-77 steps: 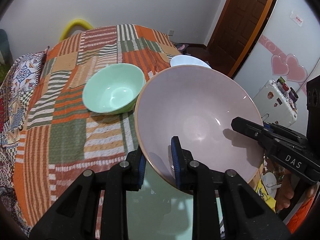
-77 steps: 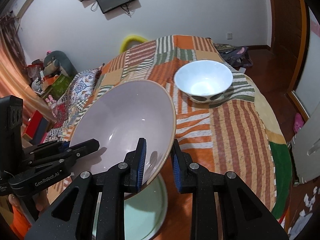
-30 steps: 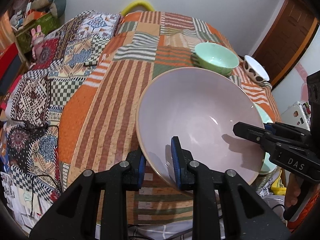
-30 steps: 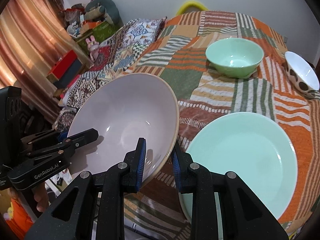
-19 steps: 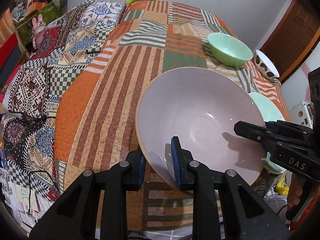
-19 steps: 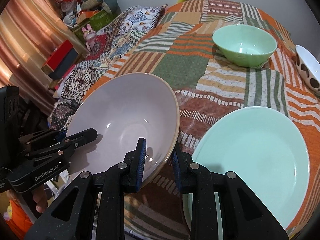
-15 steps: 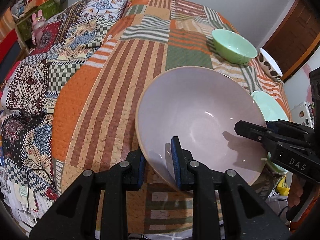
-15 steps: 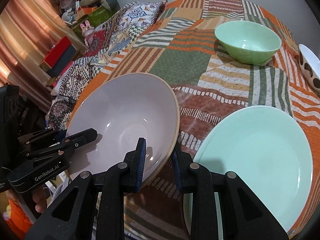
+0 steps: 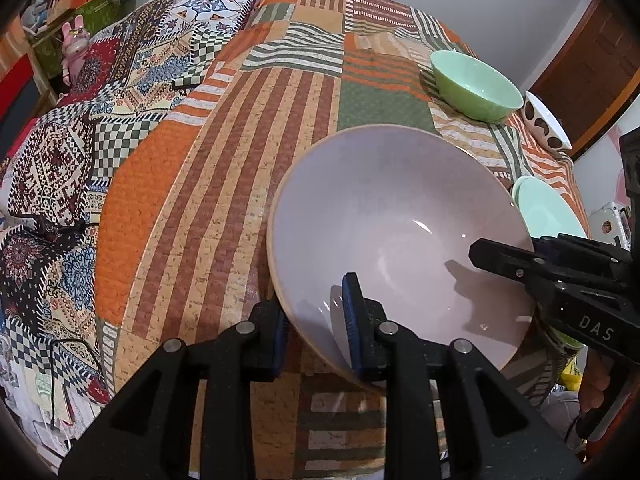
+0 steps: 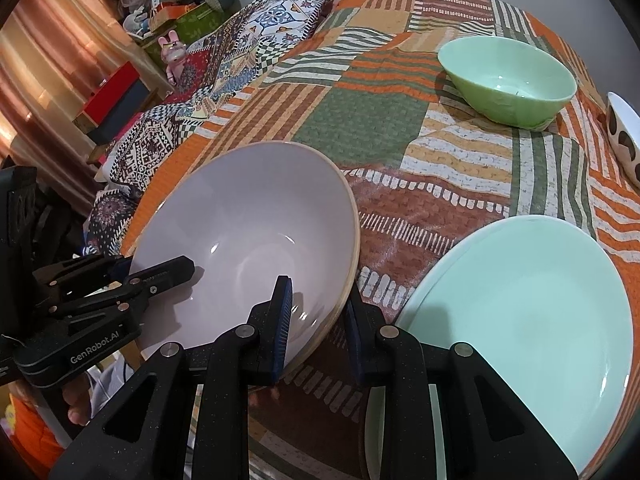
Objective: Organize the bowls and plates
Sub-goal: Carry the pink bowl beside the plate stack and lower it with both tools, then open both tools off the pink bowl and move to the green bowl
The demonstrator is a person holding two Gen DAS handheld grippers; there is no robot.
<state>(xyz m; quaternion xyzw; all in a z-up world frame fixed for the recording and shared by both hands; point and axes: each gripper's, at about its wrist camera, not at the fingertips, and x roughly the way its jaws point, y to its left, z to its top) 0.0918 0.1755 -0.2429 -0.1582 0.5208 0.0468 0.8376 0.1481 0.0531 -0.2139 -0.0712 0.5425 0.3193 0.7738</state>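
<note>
My left gripper (image 9: 314, 330) pinching pink bowl (image 9: 396, 232) rim, my right gripper (image 10: 318, 326) pinching opposite rim, green plate (image 10: 532, 300) beside

The pink bowl (image 9: 400, 232) in front of your left gripper (image 9: 316, 328) hides most of the mint plate (image 9: 548, 208) beyond it. To your right gripper's (image 10: 318, 320) far right, the spotted bowl (image 10: 624, 140) is cut off by the edge.
</note>
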